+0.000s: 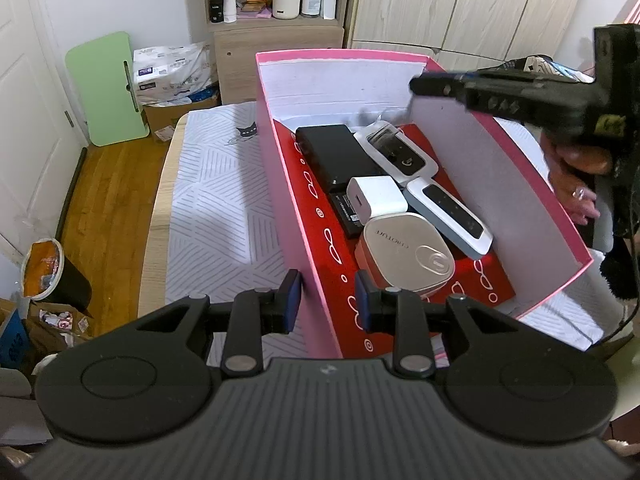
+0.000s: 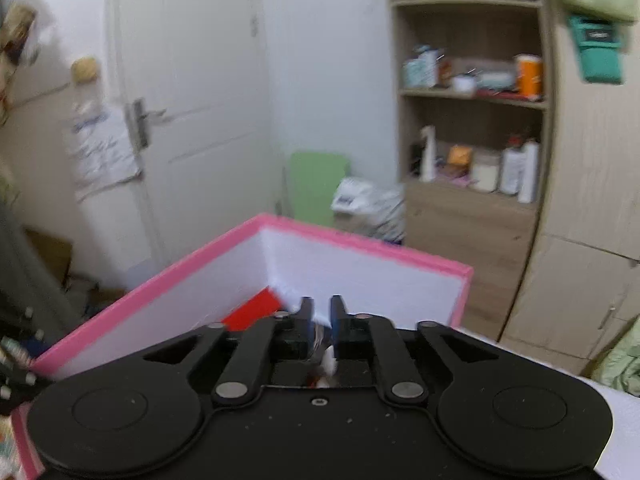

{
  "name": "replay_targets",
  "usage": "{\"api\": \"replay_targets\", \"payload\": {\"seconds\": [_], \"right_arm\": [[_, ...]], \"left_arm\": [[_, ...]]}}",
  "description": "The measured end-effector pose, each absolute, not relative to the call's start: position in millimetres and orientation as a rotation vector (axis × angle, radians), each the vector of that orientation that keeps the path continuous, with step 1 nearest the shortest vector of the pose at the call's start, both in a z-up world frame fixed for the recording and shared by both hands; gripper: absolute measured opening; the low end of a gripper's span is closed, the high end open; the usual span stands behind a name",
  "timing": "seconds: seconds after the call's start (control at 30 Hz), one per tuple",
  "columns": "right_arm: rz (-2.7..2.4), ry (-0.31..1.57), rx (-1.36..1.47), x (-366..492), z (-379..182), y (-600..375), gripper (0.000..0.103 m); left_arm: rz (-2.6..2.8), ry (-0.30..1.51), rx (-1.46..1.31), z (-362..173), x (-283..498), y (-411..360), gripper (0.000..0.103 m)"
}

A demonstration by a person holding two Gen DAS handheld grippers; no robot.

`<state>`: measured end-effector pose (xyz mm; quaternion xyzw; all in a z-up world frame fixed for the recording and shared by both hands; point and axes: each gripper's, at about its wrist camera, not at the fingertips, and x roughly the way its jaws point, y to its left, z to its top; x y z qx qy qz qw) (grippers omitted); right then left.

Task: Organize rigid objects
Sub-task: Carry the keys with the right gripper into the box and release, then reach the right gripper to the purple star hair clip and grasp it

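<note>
Lying on the red floor of the pink box point(image 1: 294, 216), the rigid objects are packed close together: a black rectangular device point(image 1: 336, 152) at the far end, a white device with a dark screen point(image 1: 400, 152) beside it, a white charger cube point(image 1: 376, 196) resting partly on a flat black block point(image 1: 346, 212), a grey-and-white remote-like device point(image 1: 450, 216) towards the right wall, and a beige rounded case point(image 1: 408, 256) nearest the camera. The box sits on a mattress with a grey line pattern point(image 1: 216, 216). The left gripper point(image 1: 328, 300) straddles the box's near left wall, one blue pad outside and one inside; its jaws clamp that wall. The right gripper point(image 2: 322, 312) hangs over the box's far right corner, seen blurred in the left wrist view with a person's hand point(image 1: 580, 184) behind it; its jaws stand slightly apart, and in its own view nothing is clearly pressed between the pads. Beyond the bed are a wooden shelf unit point(image 1: 276, 4) with bottles and jars, a green folded table point(image 1: 108, 88) against the wall, and a bin point(image 1: 52, 272) on the wooden floor.
</note>
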<state>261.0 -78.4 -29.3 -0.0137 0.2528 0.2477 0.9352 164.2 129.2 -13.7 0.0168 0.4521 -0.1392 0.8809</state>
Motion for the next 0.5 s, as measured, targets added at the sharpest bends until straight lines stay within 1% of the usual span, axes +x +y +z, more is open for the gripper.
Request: {"api": "replay_targets", "payload": {"seconds": [0.03, 0.1, 0.23, 0.5], "right_arm": [[0.505, 0.5, -0.009, 259.0, -26.4, -84.5, 0.026], [0.492, 0.47, 0.016, 249.2, -19.4, -96.1, 0.026], [0.45, 0.447, 0.057, 226.1, -11.1, -118.7, 0.034], [0.307, 0.489, 0.096, 203.9, -18.5, -165.5, 0.034]], "left_arm": [[-0.289, 0.941, 0.036, -13.6, 164.3, 129.0, 0.028], [-0.292, 0.94, 0.031, -13.8, 164.3, 129.6, 0.029], [-0.29, 0.939, 0.031, -13.7, 163.7, 129.6, 0.029], [-0.287, 0.944, 0.03, -13.2, 165.0, 129.6, 0.029]]}}
